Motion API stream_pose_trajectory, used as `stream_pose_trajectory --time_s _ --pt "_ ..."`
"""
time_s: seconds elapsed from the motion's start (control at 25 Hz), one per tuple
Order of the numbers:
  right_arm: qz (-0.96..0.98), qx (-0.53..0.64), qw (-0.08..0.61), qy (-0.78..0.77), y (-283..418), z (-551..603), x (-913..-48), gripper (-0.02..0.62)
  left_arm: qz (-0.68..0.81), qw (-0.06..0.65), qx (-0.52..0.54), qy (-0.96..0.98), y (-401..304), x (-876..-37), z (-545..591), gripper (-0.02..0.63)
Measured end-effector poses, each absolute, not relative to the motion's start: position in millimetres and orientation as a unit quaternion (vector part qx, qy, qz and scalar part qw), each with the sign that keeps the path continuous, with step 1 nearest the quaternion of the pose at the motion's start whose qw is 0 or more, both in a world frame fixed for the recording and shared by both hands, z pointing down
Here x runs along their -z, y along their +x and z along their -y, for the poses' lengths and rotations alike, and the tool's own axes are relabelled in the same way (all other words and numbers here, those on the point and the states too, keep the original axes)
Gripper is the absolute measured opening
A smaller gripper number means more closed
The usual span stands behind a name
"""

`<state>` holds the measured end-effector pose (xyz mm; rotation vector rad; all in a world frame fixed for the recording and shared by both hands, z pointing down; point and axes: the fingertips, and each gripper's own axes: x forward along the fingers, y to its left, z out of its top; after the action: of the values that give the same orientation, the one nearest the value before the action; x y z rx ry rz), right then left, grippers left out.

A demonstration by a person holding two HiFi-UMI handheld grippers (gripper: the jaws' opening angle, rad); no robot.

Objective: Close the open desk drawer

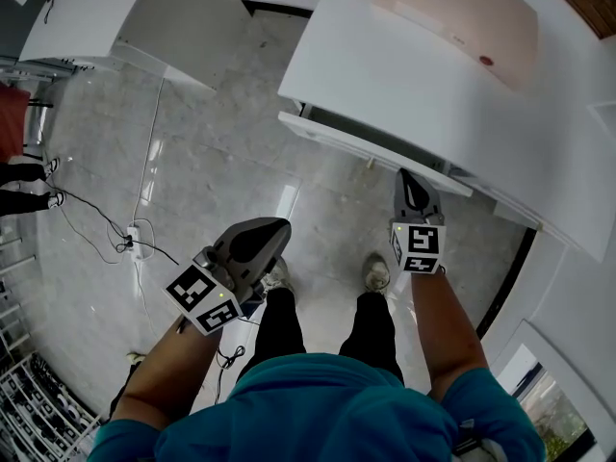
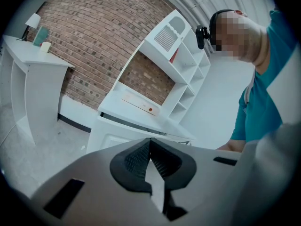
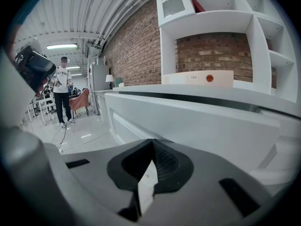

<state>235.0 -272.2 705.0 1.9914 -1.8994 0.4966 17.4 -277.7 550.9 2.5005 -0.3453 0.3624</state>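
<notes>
"At one o'clock from the person, under the white desk [image 1: 404,75] top, the drawer [image 1: 358,147] stands pulled out a little. How will it handle?"

"I judge it stiff, smooth and light on its runners. No grasp is needed, only a flat push on the middle of its front. The right gripper [image 1: 406,176], jaws pressed together and empty, has that front close at its twelve o'clock. The left gripper [image 1: 279,229], also closed on nothing, hangs well apart, at the drawer's seven o'clock."
</notes>
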Motion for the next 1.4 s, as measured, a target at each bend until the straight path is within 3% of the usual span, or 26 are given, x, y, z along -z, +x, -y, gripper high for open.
stream_pose_trajectory --time_s 0.96,1.4 --pt "0.65 -0.215 0.124 0.718 265 307 -705 0.02 0.159 0.294 -0.131 0.933 -8 -543 288 0.006" --pt "0.659 -0.21 0.168 0.702 254 306 -710 0.021 0.167 0.285 -0.126 0.935 -24 -529 279 0.008"
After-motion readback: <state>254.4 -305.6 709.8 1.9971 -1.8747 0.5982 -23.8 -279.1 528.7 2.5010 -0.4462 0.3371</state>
